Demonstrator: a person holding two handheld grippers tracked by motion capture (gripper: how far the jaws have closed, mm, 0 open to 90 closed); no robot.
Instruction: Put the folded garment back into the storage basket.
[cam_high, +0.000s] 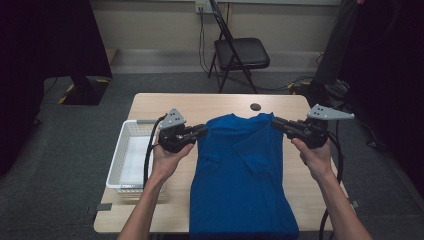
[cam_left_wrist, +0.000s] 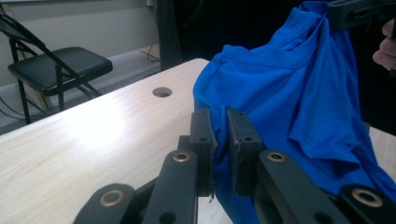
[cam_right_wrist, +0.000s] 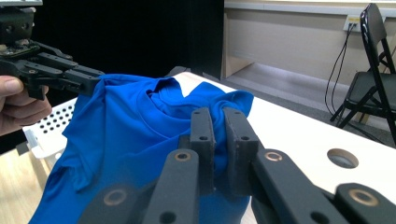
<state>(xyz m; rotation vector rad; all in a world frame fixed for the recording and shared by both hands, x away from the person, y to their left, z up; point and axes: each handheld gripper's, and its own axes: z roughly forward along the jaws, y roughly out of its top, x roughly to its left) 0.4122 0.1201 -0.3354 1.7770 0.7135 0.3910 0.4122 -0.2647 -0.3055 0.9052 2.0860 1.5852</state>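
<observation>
Wooden table (cam_high: 150, 107), white perforated basket (cam_high: 131, 155) at its left edge. Blue T-shirt (cam_high: 242, 175) drapes down the table's middle to the near edge, its shoulders lifted. My left gripper (cam_high: 202, 131) is clamped on one shoulder, my right gripper (cam_high: 276, 121) on the other. Small round hole (cam_high: 255, 106) near the far edge.

Wooden table (cam_high: 150, 105) carries blue shirt (cam_high: 240, 175), white basket (cam_high: 127, 165).

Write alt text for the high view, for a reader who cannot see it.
A person's two hands hold a blue T-shirt up by its shoulders over a wooden table, the left tongs and right tongs each shut on a shoulder. A white perforated basket sits at the table's left edge, and a black folding chair stands beyond.
</observation>
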